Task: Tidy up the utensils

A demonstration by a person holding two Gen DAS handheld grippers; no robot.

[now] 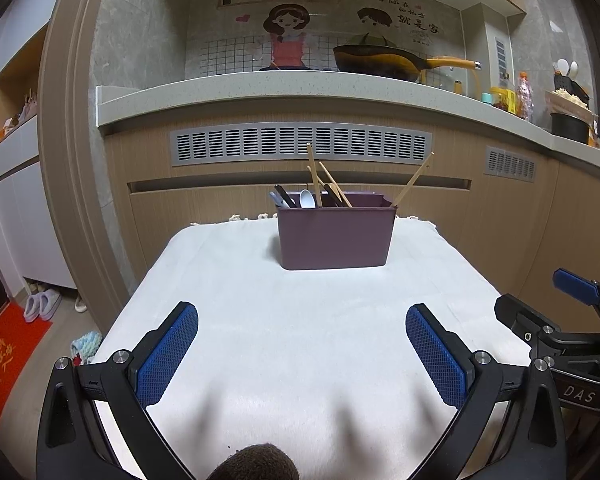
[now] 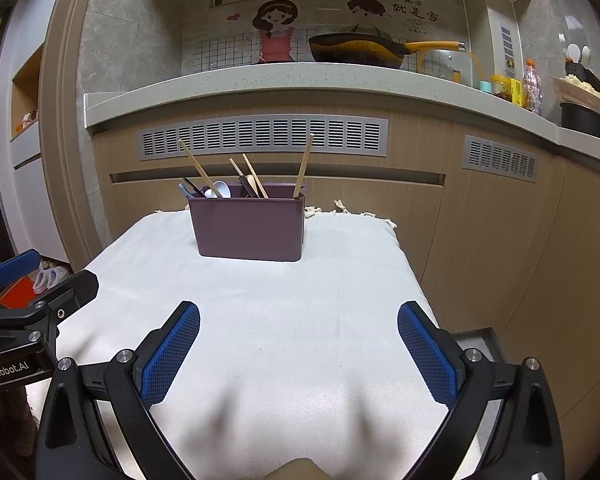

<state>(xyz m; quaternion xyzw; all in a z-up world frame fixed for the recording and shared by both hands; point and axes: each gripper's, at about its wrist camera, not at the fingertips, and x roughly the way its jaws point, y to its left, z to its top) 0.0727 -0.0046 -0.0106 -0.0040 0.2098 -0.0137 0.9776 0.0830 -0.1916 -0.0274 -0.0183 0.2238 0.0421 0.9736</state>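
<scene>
The left gripper (image 1: pixel 302 350) and right gripper (image 2: pixel 299 346) are hovering side by side over the near part of the white cloth-covered table (image 1: pixel 260 300), both spread wide and gripping nothing. The purple rectangular plastic utensil holder (image 1: pixel 335 236) is sitting near the far edge, holding wooden chopsticks (image 1: pixel 314 176) and a white spoon (image 1: pixel 307 199). Bare cloth is lying between it and both grippers.

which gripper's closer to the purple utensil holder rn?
Too close to call. Left gripper and right gripper both hover open over the white cloth, short of the purple utensil holder; it sits slightly right of left's view, left of right's.
</scene>
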